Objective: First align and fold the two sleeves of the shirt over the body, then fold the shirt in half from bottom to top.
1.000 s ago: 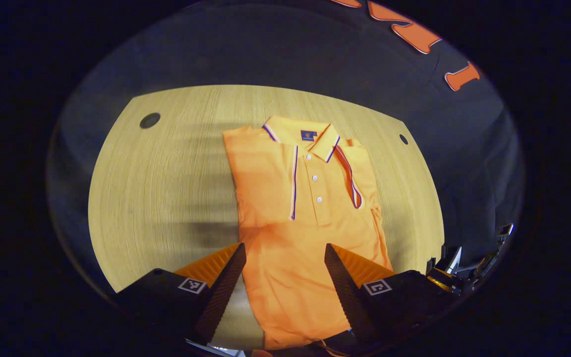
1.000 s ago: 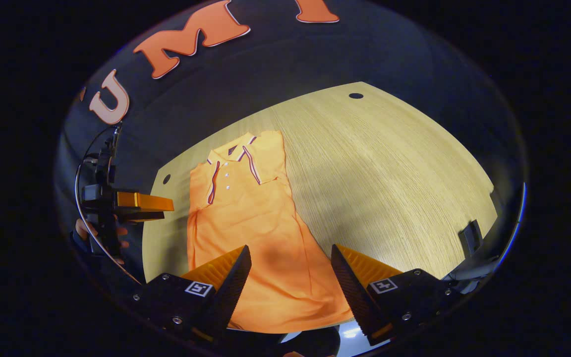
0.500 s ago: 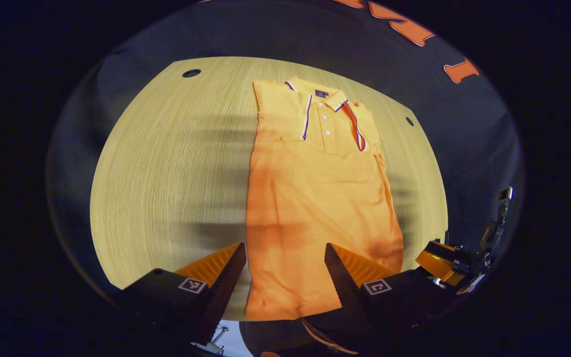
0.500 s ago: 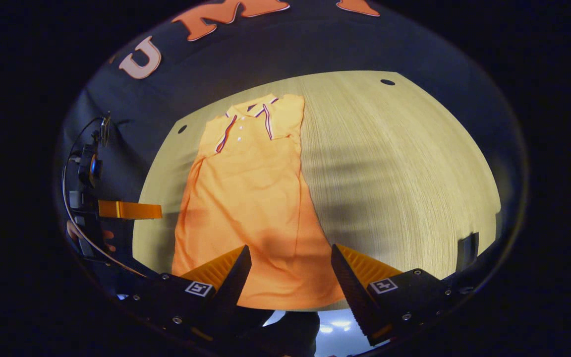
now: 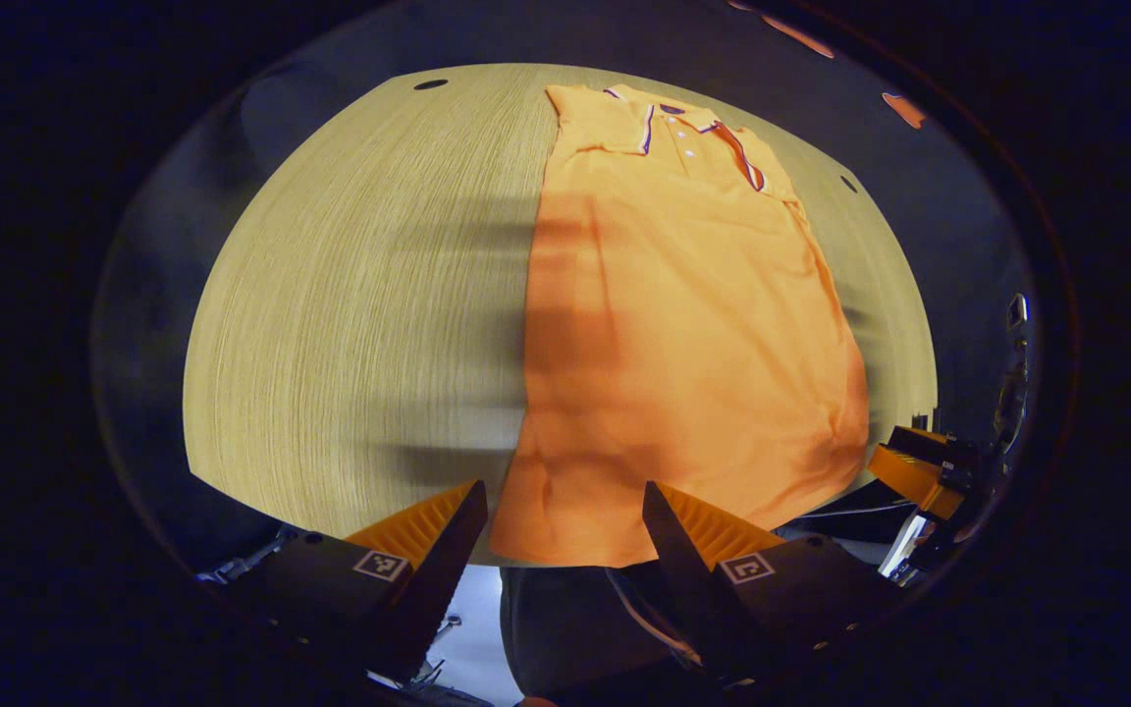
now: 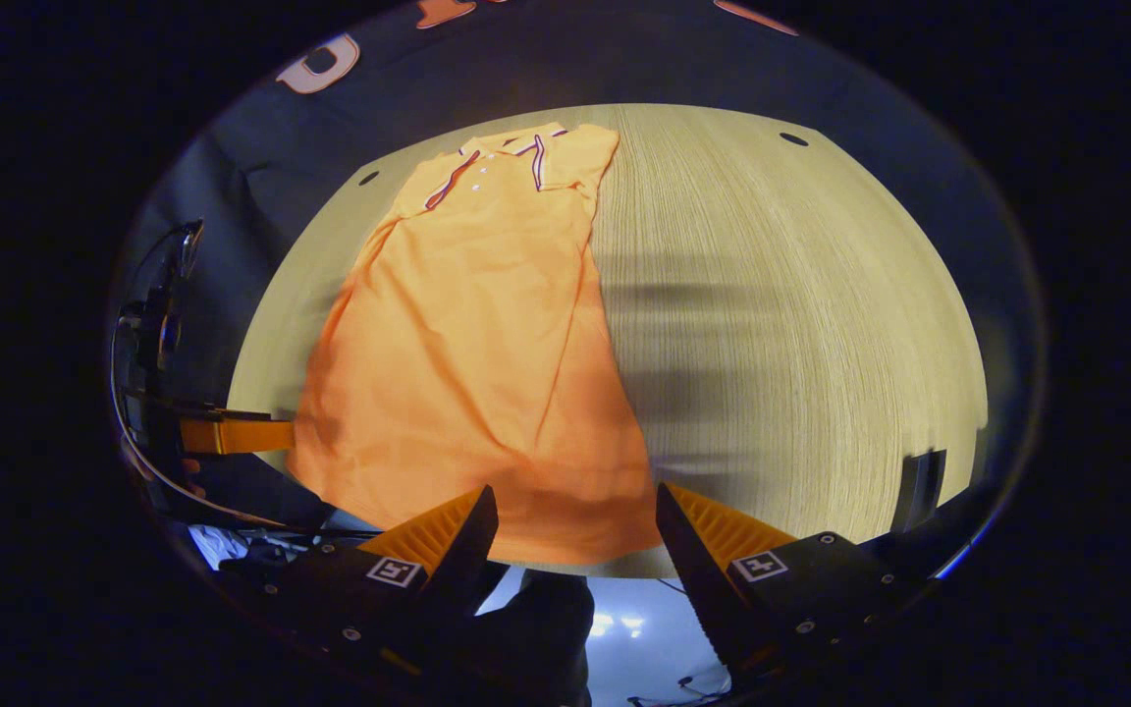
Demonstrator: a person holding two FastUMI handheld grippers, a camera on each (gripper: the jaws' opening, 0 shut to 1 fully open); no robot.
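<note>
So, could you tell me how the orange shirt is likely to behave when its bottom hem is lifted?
The orange shirt looks soft and wrinkled, so it will probably drape limply. It lies flat on the smooth wooden table, so it may slide when tugged.

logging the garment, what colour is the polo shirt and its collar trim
Orange polo shirt; the collar carries dark blue, white and red striped trim. Clearest in the left gripper view.

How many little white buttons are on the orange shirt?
2 buttons show: one just below the collar of the polo shirt, another under it. More may be too small to see.
</note>
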